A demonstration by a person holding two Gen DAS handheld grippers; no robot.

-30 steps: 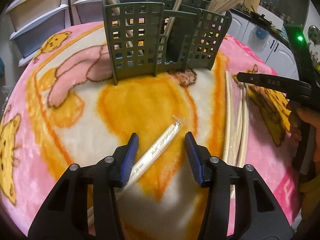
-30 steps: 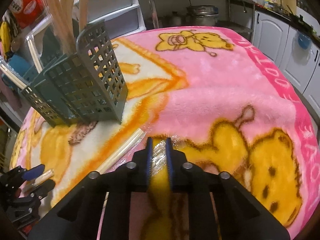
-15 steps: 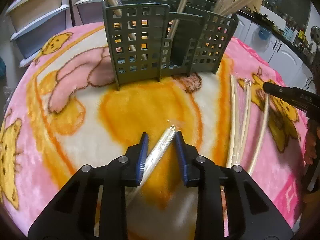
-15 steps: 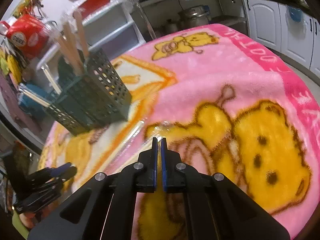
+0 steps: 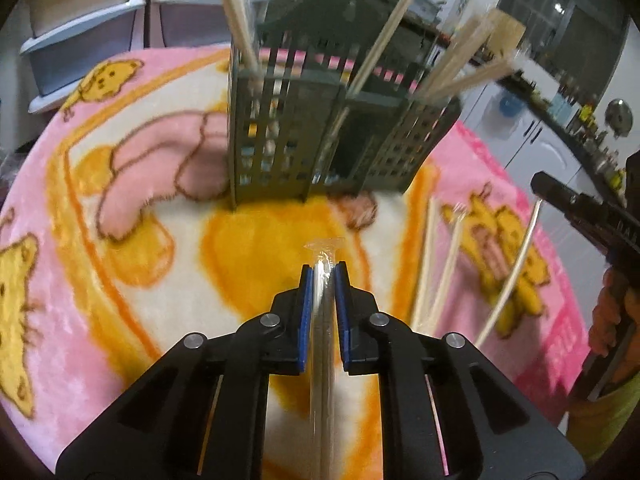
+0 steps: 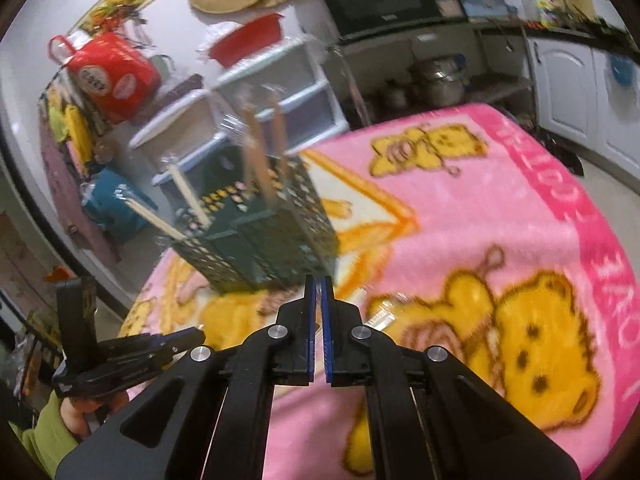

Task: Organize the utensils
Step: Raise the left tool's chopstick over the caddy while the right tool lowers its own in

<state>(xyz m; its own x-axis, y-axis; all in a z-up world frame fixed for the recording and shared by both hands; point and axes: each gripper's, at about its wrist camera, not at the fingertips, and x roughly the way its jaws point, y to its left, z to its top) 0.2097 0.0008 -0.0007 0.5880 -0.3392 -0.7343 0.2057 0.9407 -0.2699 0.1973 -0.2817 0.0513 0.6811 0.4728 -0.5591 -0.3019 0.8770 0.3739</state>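
Note:
My left gripper (image 5: pixel 323 270) is shut on a plastic-wrapped pair of chopsticks (image 5: pixel 322 320) and holds it pointing toward the dark green slotted utensil caddy (image 5: pixel 320 136), which holds several upright chopsticks. My right gripper (image 6: pixel 318 280) is shut; in the left wrist view it (image 5: pixel 538 184) holds a wrapped chopstick pair (image 5: pixel 510 276) that hangs down over the blanket. The caddy also shows in the right wrist view (image 6: pixel 260 240), ahead and to the left. My left gripper shows there at the lower left (image 6: pixel 192 336).
A pink and yellow cartoon blanket (image 5: pixel 120 280) covers the round table. Two more wrapped chopstick pairs (image 5: pixel 440 264) lie on it right of the caddy. Plastic drawer units (image 5: pixel 80 20) stand behind the table, white cabinets (image 6: pixel 580 92) to the right.
My left gripper closed on the wrapped chopsticks and lifted them off the blanket. My right gripper rose from the blanket with its wrapped pair and tilted toward the caddy.

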